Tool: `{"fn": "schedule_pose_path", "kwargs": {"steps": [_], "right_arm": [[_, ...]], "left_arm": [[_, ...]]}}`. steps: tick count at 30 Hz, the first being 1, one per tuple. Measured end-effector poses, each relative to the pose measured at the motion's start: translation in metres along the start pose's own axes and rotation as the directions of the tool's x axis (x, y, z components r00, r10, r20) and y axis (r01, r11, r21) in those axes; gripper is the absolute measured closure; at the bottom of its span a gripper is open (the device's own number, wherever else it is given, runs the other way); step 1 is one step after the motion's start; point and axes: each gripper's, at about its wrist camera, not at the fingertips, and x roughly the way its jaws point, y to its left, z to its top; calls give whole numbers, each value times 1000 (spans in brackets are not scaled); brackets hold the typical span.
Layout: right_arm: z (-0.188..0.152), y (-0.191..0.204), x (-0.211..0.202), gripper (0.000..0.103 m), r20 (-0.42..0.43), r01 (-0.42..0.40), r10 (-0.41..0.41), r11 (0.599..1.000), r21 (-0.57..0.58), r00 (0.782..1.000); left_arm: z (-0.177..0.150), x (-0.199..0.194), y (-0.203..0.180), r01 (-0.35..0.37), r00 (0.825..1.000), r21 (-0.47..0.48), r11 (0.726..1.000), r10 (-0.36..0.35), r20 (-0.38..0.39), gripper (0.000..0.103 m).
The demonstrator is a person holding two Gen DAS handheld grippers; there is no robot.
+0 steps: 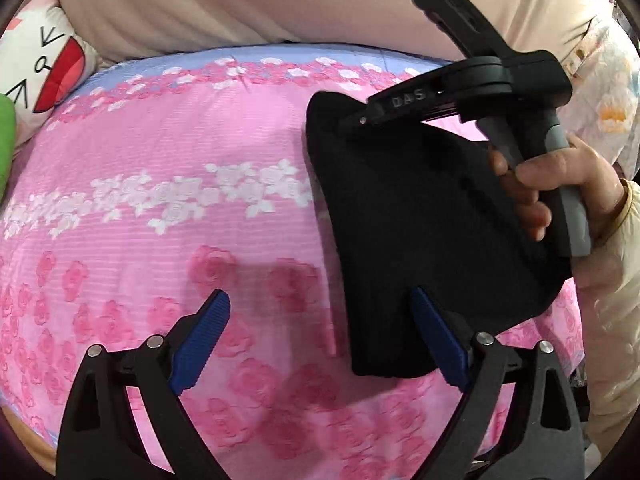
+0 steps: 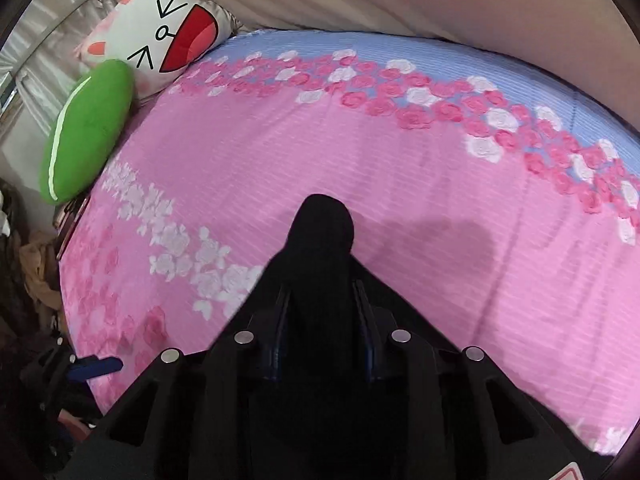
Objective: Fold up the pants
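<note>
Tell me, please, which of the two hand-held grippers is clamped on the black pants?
The right hand-held gripper: its fingers pinch the black pants, while the left hand-held gripper is spread wide open, holding nothing.

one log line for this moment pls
step: mid-fold | right gripper: shut on black pants, corner lifted | left gripper: open, beside pants' near edge | surface: pink floral bedspread

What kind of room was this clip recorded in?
Most likely a bedroom: the black pants, held in the right gripper, hang over a bed with a pink floral bedspread, with a cartoon-face pillow and a green cushion at its edge.
</note>
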Motion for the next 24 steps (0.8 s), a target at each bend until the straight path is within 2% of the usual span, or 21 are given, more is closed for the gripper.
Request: {"fn": "schedule_pose_path", "kwargs": {"steps": [3, 4, 5, 7, 8, 9, 10, 13, 14, 16, 18, 21, 24], "right_arm": [[16, 31, -9, 87, 86, -35, 40, 998, -52, 995], [21, 33, -3, 90, 94, -20, 25, 998, -54, 995], [26, 31, 17, 89, 64, 28, -25, 999, -42, 998], [25, 23, 41, 84, 7, 17, -17, 1000, -14, 1000], [25, 20, 35, 83, 30, 6, -6, 1000, 5, 1000], [19, 16, 13, 76, 61, 3, -4, 1000, 18, 998], [12, 14, -9, 62, 108, 18, -20, 1000, 20, 994], [-33, -10, -91, 37, 270, 117, -138, 989, 93, 953], [-61, -29, -121, 34, 311, 139, -182, 978, 155, 933], [-106, -63, -150, 32, 312, 162, -243, 951, 264, 919], [-146, -95, -157, 32, 259, 178, -286, 912, 370, 923], [-186, -123, -146, 32, 229, 83, -206, 887, 453, 951], [-195, -124, -126, 31, 229, 34, -149, 896, 443, 962]], "left_arm": [[2, -4, 7, -43, 999, 11, 999, 43, 28, 13], [4, -2, 8, -41, 999, 9, 999, 40, 28, 13], [5, 0, 9, -35, 999, 4, 999, 35, 26, 13], [8, 3, 10, -33, 999, -4, 999, 33, 16, 13], [9, 4, 10, -31, 999, -6, 999, 31, 16, 13], [10, 3, 11, -25, 1000, -12, 1000, 25, 18, 13], [11, 3, 12, -18, 1000, -20, 1000, 18, 17, 13], [14, -2, 10, 6, 999, -33, 999, -5, 40, 12], [16, -3, 6, 10, 999, -31, 999, -9, 49, 12], [20, -3, -1, 13, 998, -26, 1000, -11, 65, 9], [26, 2, -15, 14, 997, -17, 1000, -12, 72, 9], [32, 15, -39, 8, 998, -7, 1000, -7, 59, 9], [34, 24, -61, -44, 997, 11, 999, 43, 58, 9]]}}
